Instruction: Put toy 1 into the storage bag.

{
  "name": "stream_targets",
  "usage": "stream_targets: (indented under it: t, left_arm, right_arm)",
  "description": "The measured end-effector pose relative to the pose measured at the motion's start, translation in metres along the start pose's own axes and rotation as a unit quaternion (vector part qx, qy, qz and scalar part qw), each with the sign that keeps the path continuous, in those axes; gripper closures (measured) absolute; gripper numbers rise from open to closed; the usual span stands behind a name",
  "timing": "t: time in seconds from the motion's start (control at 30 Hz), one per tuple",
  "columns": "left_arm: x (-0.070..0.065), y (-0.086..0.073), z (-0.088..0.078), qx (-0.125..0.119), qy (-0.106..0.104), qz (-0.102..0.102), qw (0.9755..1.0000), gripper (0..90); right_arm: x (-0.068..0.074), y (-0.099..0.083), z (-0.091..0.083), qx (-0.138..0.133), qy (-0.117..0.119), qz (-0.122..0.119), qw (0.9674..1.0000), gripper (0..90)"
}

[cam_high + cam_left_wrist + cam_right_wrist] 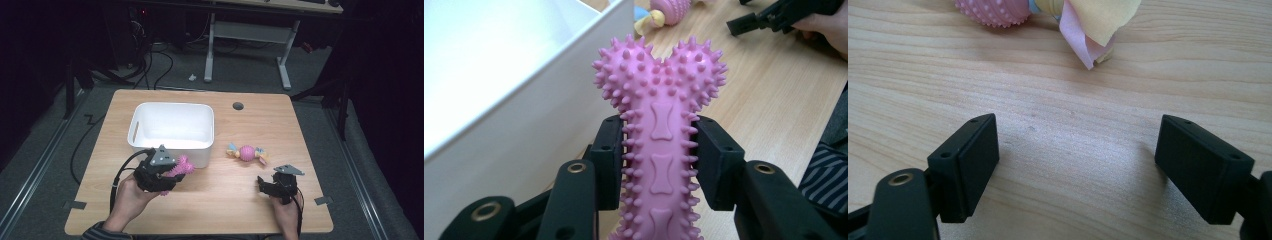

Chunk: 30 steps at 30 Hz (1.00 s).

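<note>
A pink spiky bone toy (659, 145) is clamped by its shaft between the pads of my left gripper (658, 155), which is shut on it. In the high view that left gripper (167, 172) holds the pink spiky bone toy (181, 167) just in front of the white bin (172, 125), by its near wall. My right gripper (1075, 165) rests low over the bare wood with its jaws wide apart and nothing between them. In the high view the right gripper (267, 186) sits at the near right. A pink spiky ball toy with cloth ends (247, 153) lies ahead of it.
The white bin's wall (514, 125) stands close on the left of the held bone. The ball toy's yellow and pink cloth (1088, 25) lies just beyond the right jaws. A round cable hole (238, 106) sits at the table's far side.
</note>
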<state>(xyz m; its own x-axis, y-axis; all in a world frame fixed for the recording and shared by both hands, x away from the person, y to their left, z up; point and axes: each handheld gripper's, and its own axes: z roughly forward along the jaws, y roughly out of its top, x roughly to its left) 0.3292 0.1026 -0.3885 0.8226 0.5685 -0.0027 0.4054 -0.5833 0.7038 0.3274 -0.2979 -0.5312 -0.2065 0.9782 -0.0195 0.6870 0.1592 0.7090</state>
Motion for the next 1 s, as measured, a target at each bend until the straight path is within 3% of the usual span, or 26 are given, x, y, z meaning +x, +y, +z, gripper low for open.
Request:
stream_targets:
  t: [0.33,0.53,1.0]
  left_arm:
    - [0.016,0.018,-0.025,-0.028,0.017,-0.004,0.9994,58.7]
    - [0.025,0.028,-0.033,-0.033,0.027,-0.004,0.9991,58.7]
    - [0.053,0.045,-0.033,-0.032,0.042,-0.015,0.9985,58.7]
  right_arm:
    - [0.0,0.0,0.0,0.0,0.0,0.0,1.0,17.6]
    - [0.0,0.0,0.0,-0.001,0.0,0.0,1.0,17.6]
    - [0.0,0.0,0.0,0.0,0.0,0.0,1.0,17.6]
